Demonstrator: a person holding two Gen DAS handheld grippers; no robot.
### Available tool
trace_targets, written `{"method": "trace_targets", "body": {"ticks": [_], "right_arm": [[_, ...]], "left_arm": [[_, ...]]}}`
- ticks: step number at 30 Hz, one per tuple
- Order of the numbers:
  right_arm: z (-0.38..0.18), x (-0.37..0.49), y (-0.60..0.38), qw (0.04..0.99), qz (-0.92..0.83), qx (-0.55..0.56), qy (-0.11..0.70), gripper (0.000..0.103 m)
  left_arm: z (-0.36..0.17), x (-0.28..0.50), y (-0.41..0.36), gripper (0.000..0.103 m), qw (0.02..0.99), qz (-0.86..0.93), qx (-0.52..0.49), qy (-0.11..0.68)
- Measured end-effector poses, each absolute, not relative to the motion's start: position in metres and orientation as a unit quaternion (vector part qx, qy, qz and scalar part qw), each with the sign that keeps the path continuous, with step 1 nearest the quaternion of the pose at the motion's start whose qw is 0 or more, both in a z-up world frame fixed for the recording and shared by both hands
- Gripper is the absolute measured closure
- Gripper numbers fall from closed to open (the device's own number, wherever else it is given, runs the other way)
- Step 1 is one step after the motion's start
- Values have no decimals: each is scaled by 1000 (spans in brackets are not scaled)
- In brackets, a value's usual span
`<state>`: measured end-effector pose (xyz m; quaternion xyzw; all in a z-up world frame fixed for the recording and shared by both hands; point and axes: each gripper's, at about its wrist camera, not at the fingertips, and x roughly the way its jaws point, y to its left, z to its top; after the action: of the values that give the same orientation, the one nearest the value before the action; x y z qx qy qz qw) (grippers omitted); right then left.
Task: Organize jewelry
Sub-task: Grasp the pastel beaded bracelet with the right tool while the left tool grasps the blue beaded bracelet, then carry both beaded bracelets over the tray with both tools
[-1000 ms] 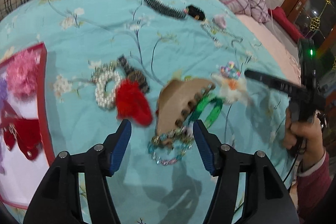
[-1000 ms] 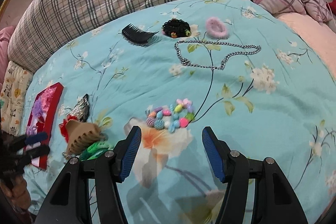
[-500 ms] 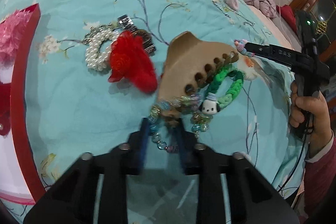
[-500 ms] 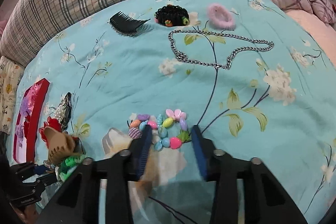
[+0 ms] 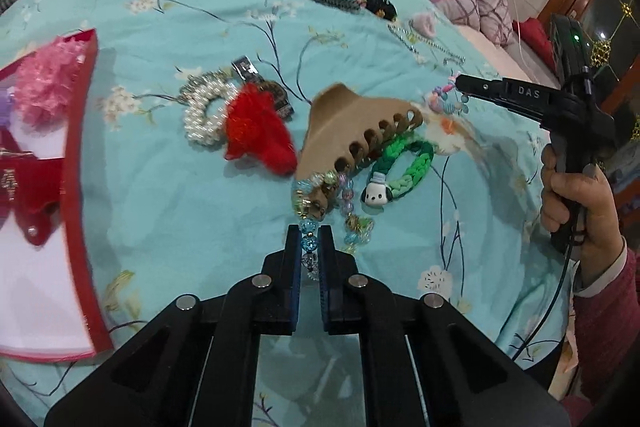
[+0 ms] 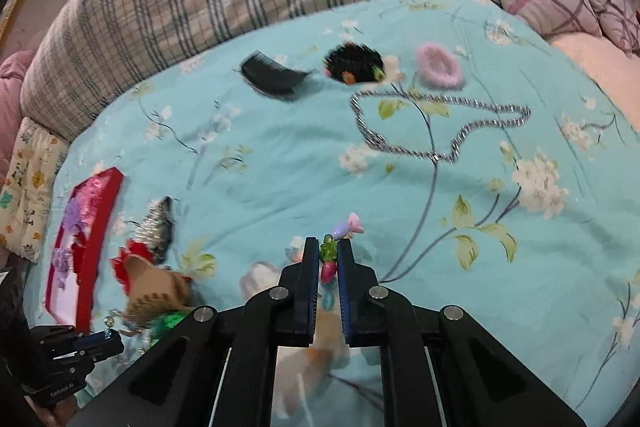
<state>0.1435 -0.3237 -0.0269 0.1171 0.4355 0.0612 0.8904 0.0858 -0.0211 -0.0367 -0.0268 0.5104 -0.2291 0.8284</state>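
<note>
My left gripper is closing on the near end of a crystal bead bracelet, and its pads press on the blue beads. The bracelet's far end lies under a tan claw clip on the turquoise bedspread. My right gripper is closing on a pastel bead bracelet, with a green and a pink bead pinched between its pads. The left wrist view shows the same right gripper held in a person's hand, with the pastel beads at its tip. A red-rimmed tray lies at the left.
A green braided bracelet, a red pom and a pearl scrunchie lie around the clip. Farther back are a silver chain, black comb, black hair tie and pink scrunchie. Plaid bedding borders the far side.
Both grippers went from wide open to shut. The left one moved forward onto the crystal bracelet and the right one onto the pastel bracelet, whose beads are now bunched together.
</note>
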Motion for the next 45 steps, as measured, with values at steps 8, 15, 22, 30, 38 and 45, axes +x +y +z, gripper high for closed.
{"method": "trace_targets", "body": {"ticks": [8, 15, 22, 30, 38, 45], "right_arm": [[3, 133, -298, 901, 88, 110, 410, 95], [18, 126, -267, 903, 115, 98, 402, 95], [25, 123, -239, 901, 141, 92, 400, 95], [34, 116, -203, 897, 180, 79, 396, 95], [38, 113, -155, 886, 226, 67, 399, 95], [34, 109, -103, 868, 278, 54, 409, 95]], "left_arm": [[-6, 80, -1, 97, 851, -215, -45, 478], [14, 75, 26, 97, 867, -192, -64, 455], [24, 68, 57, 97, 878, -167, -82, 441], [31, 62, 95, 97, 889, -130, -108, 426], [33, 56, 140, 97, 895, -87, -132, 416], [31, 53, 171, 97, 898, -54, -145, 412]]}}
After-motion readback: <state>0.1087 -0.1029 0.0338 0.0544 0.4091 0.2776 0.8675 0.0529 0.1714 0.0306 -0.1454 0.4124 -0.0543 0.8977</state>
